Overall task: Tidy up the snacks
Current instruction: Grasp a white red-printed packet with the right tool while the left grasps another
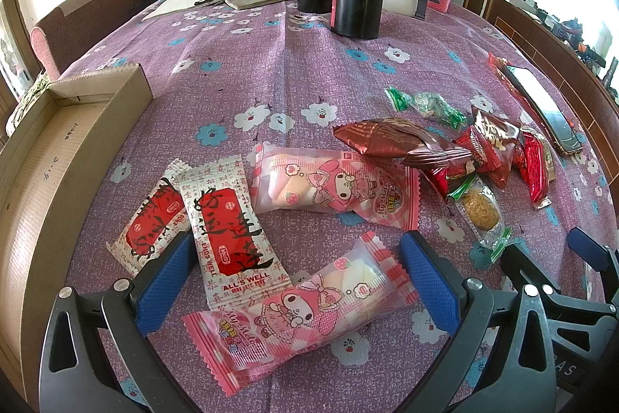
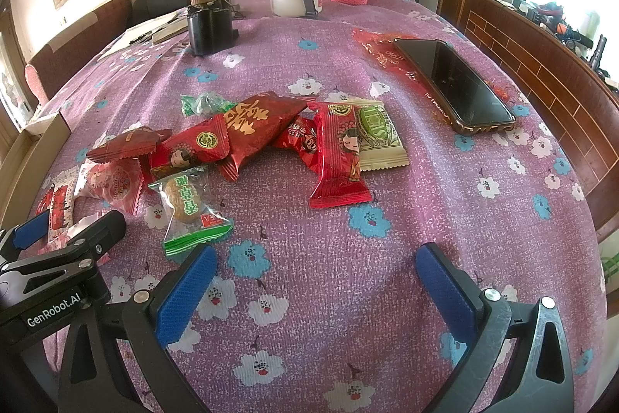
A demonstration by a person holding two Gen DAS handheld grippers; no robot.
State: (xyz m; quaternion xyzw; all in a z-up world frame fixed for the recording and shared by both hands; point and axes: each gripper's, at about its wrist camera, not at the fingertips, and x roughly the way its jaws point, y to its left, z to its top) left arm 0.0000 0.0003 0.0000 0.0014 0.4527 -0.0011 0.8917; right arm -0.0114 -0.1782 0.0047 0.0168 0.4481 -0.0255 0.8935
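1. The left gripper, fingers spread wide, hangs over a pink My Melody marshmallow pack near the table's front edge.
2. The right gripper, also spread, holds nothing above the floral tablecloth.
3. A cardboard box sits at the left edge; red snack packets are heaped mid-table.

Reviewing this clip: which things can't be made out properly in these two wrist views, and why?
- Brown cardboard box, left wrist view: near end cut off by the frame edge.
- Red foil snack packets, right wrist view: they overlap, so the lower ones are partly hidden.
- Flat red wrapper, right wrist view: partly hidden under the black smartphone.
- Objects on the wooden ledge, right wrist view: washed out by window glare.
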